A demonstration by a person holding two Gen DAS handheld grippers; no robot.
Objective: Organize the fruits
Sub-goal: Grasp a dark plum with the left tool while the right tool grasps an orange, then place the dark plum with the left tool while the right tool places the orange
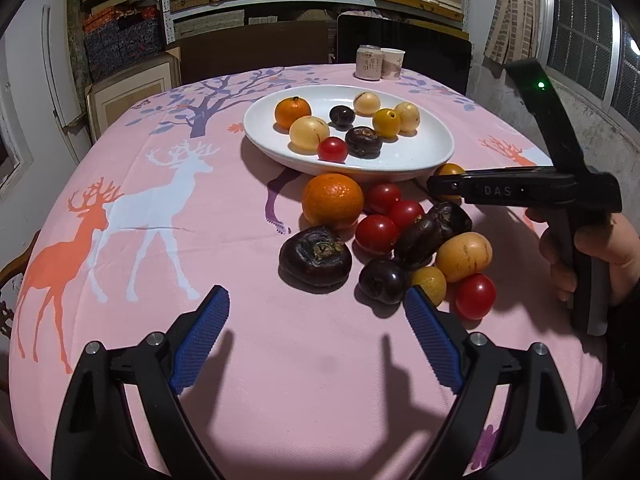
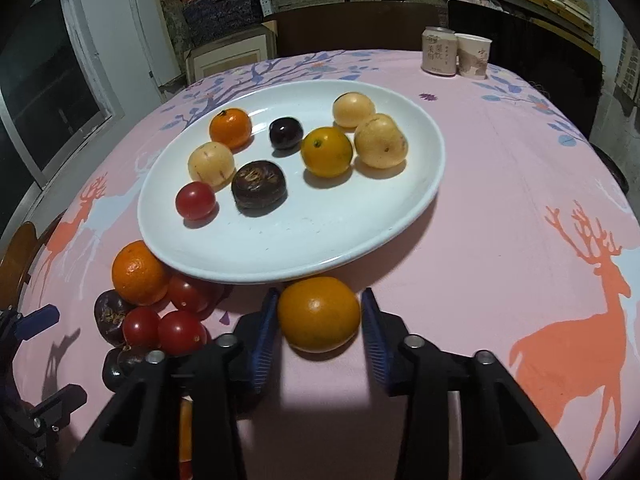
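A white oval plate [image 1: 416, 148] [image 2: 320, 236] holds several fruits: a mandarin [image 2: 231, 128], pale yellow ones, two dark ones, a cherry tomato [image 2: 195, 200]. In front of it a loose pile lies on the pink deer cloth: a big mandarin [image 1: 333, 200], cherry tomatoes [image 1: 378, 234], a dark flat fruit [image 1: 315, 256] and others. My left gripper [image 1: 316, 300] is open wide just short of the pile, with nothing between its fingers. My right gripper [image 2: 320, 304] is shut on a yellow-orange fruit [image 2: 319, 314] that rests on the cloth by the plate's near rim.
A drink can [image 2: 439, 52] and a paper cup [image 2: 474, 56] stand at the table's far edge. A hand [image 1: 592, 252] holds the right gripper's handle at the right. Shelves of boxes and a dark chair back stand behind the table.
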